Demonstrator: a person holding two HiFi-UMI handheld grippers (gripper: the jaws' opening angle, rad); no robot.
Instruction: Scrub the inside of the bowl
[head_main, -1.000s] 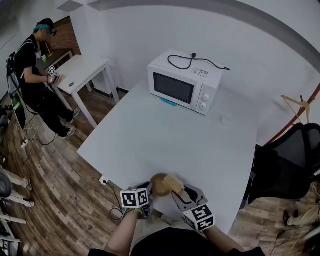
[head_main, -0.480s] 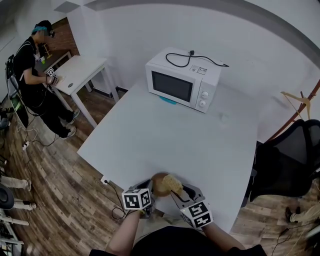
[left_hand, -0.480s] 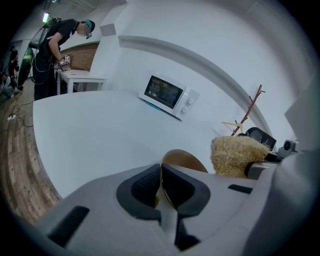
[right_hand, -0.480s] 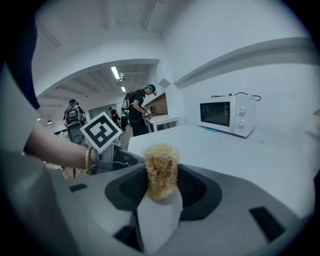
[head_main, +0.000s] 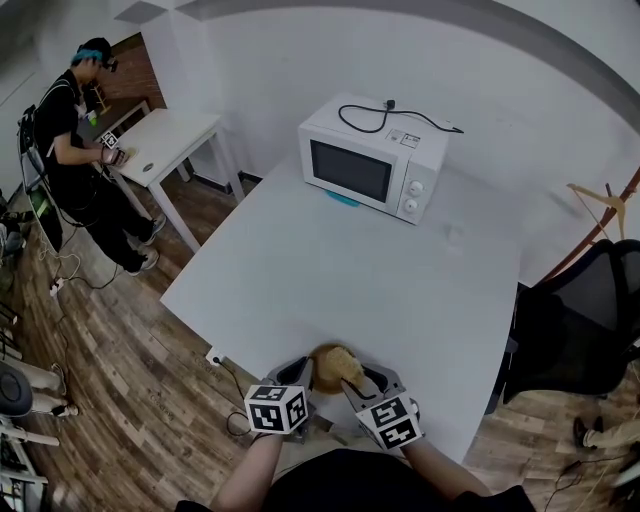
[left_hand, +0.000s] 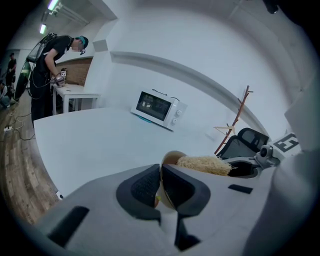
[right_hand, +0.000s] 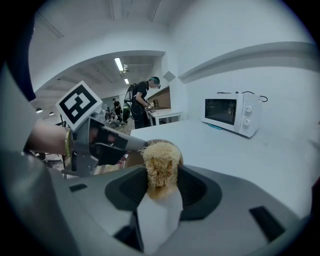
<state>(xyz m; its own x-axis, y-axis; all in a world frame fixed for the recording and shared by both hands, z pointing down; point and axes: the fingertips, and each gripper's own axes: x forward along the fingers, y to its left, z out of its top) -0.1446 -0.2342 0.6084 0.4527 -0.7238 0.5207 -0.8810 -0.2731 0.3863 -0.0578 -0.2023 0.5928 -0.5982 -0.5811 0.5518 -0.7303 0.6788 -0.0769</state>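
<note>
A small tan bowl (head_main: 323, 366) is held tilted at the white table's (head_main: 380, 280) front edge. My left gripper (head_main: 303, 372) is shut on the bowl's rim (left_hand: 172, 158); in the left gripper view the thin rim runs between its two pads. My right gripper (head_main: 358, 385) is shut on a straw-coloured fibrous scrubber (right_hand: 160, 167), whose tip lies in the bowl's mouth (right_hand: 131, 159). The scrubber (left_hand: 204, 164) also shows just right of the rim in the left gripper view. Most of the bowl's inside is hidden by the scrubber.
A white microwave (head_main: 372, 168) with a black cord on top stands at the table's far side. A black office chair (head_main: 575, 330) and a wooden coat stand (head_main: 600, 210) are to the right. A person (head_main: 70, 130) stands at a small white table (head_main: 165, 135) at far left.
Both grippers, bowl and scrubber have shifted slightly towards the table's front edge. The scrubber now lies further into the bowl and shows less above it.
</note>
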